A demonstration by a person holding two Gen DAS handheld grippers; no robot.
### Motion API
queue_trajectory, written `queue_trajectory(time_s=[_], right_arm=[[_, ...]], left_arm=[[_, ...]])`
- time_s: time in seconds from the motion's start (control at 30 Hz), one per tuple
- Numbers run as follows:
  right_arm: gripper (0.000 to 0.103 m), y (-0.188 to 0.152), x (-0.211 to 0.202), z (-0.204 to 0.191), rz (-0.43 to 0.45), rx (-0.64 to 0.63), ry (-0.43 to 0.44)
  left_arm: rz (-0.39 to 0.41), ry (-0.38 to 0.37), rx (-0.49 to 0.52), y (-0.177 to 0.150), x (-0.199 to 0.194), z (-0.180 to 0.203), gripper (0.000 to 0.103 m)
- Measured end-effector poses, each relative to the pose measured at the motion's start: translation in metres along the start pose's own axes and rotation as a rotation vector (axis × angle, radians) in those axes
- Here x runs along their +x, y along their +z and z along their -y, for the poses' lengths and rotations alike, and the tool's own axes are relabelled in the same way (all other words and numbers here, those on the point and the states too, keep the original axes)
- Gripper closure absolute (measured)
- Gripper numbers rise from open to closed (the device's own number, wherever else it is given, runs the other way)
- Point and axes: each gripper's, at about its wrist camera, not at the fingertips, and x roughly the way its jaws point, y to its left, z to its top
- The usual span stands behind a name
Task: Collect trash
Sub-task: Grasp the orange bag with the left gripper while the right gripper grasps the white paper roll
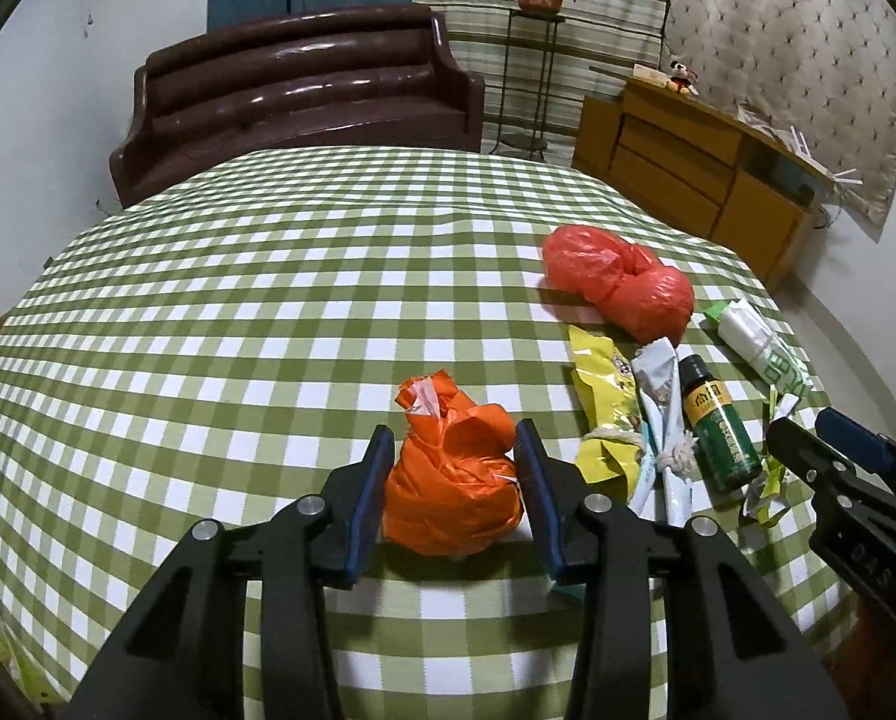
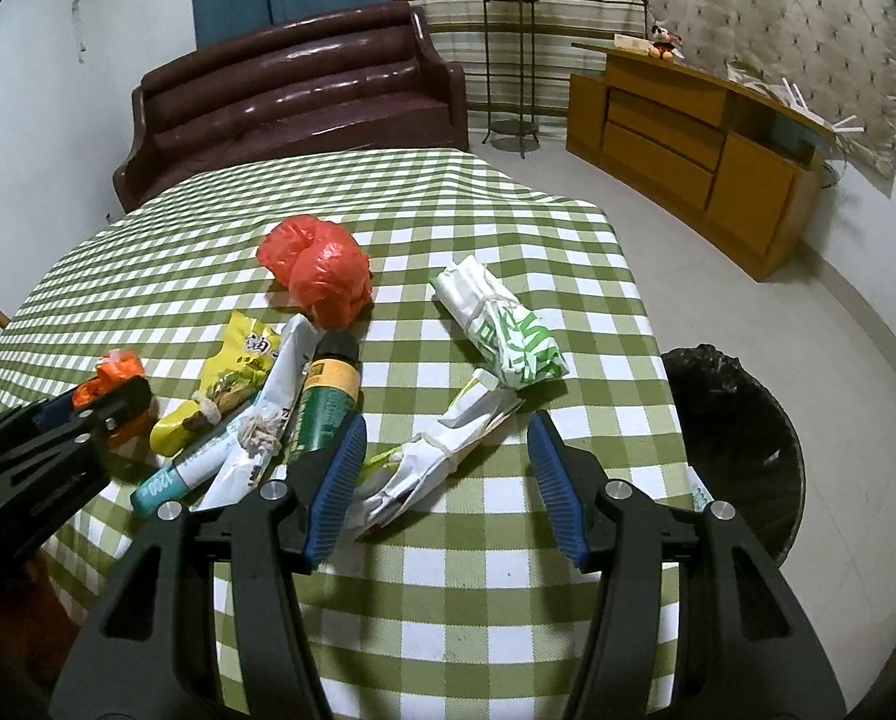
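Observation:
A knotted orange plastic bag lies on the green checked tablecloth, and my left gripper is shut on it, one blue pad against each side. To its right lie a yellow snack packet, a tied white wrapper, a green bottle and a red plastic bag. My right gripper stands open over a crumpled white paper wrapper, which rests near its left finger without being pressed. A folded green-and-white bag lies just beyond.
A black-lined trash bin stands on the floor off the table's right edge. A brown sofa is behind the table; a wooden cabinet and a plant stand stand at the back right.

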Motion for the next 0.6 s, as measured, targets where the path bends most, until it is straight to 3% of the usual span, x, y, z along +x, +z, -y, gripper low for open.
queue_trajectory(time_s=[0.6], right_arm=[[0.048,-0.0075,-0.0027,0.0059,-0.019,0.008,-0.064]], left_arm=[[0.002,-0.002,0.0,-0.0016,0.0016,-0.0064,0.061]])
